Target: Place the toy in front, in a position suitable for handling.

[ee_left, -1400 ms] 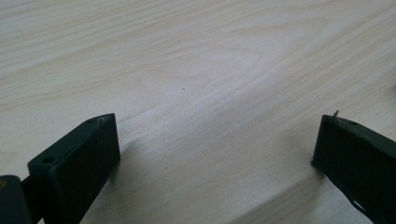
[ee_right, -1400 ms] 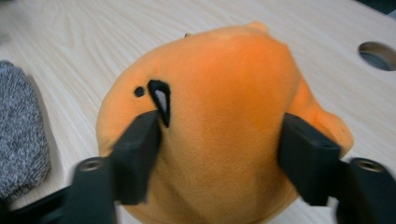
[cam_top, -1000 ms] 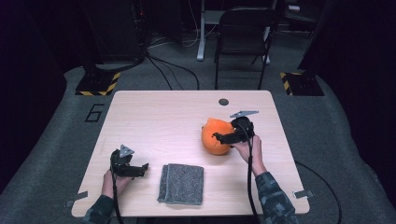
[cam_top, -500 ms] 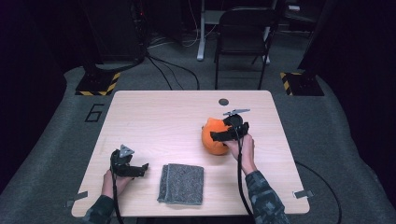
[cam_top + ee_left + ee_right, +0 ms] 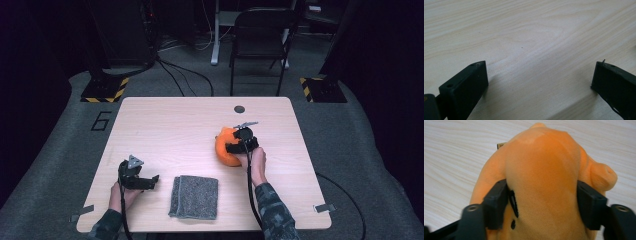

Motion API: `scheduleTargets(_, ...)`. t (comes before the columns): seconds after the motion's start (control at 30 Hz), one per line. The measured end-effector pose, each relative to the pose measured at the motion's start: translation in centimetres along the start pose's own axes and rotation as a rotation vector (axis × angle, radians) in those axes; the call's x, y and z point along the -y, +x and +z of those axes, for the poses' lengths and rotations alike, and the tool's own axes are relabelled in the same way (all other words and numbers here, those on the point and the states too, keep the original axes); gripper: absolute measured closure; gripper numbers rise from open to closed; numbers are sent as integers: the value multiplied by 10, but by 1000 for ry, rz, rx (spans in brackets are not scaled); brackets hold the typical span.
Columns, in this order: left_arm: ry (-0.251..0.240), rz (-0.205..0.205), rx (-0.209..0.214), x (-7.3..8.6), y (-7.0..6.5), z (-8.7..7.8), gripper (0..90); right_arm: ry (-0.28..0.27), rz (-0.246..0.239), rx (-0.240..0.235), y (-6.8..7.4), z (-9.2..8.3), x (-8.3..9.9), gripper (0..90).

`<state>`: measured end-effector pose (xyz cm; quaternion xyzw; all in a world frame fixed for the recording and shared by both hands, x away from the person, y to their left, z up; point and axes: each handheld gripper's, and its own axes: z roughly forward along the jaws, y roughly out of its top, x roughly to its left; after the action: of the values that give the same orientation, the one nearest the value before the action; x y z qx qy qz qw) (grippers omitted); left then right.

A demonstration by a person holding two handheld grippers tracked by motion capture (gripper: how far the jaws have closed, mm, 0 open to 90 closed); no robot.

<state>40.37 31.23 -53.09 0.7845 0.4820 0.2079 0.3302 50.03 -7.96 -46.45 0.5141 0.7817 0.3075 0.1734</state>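
Left tongs (image 5: 150, 181) rest on the near-left bench (image 5: 165, 130), jaws wide apart, nothing between them, bare wood in the left gripper view. Just right of them, a folded grey towel (image 5: 194, 196) lies at the near edge, untouched. Further right, the orange plush toy (image 5: 225, 147) sits on the bench right of centre, with the right tongs (image 5: 235, 148) on it. In the right gripper view the jaws have just been closing and both pads now press into the plush toy's (image 5: 541, 177) sides, half shut, fabric bulging between. Likely step: secure the grasp before lifting. Do it well: squeeze until the stuffing firms up, keep the grip centred on the body, not a limb, lift straight up slowly. Soft toy may slip or sag if pinched too lightly.
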Motion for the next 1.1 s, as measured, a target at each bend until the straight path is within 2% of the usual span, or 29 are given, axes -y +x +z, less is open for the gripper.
scheduleTargets(0.2,0,0,0,0,0,0,5,-26,-17,-23,-3,-2,9,565)
scheduleTargets(0.3,0,1,0,0,0,0,5,-65,-15,-42,-7,-4,14,605)
scheduleTargets(0.47,0,1,0,0,0,0,5,-132,20,-130,-24,-15,13,639)
scheduleTargets(0.57,0,1,0,0,0,0,4,-144,22,-137,-28,-21,9,640)
scheduleTargets(0.63,0,1,0,0,0,0,4,-174,5,-143,-33,-29,6,640)
scheduleTargets(0.7,0,1,0,0,0,0,4,-182,-3,-173,-37,-35,3,640)
scheduleTargets(0.83,0,1,0,0,0,0,5,-197,-41,-197,-42,-49,-5,640)
scheduleTargets(0.97,0,1,0,0,0,0,5,-215,-105,-247,-46,-59,-11,639)
scheduleTargets(1.07,0,1,0,0,0,0,5,-204,-144,-269,-47,-62,-13,638)
scheduleTargets(1.1,0,1,0,0,0,0,5,-204,-175,-282,-48,-63,-14,638)
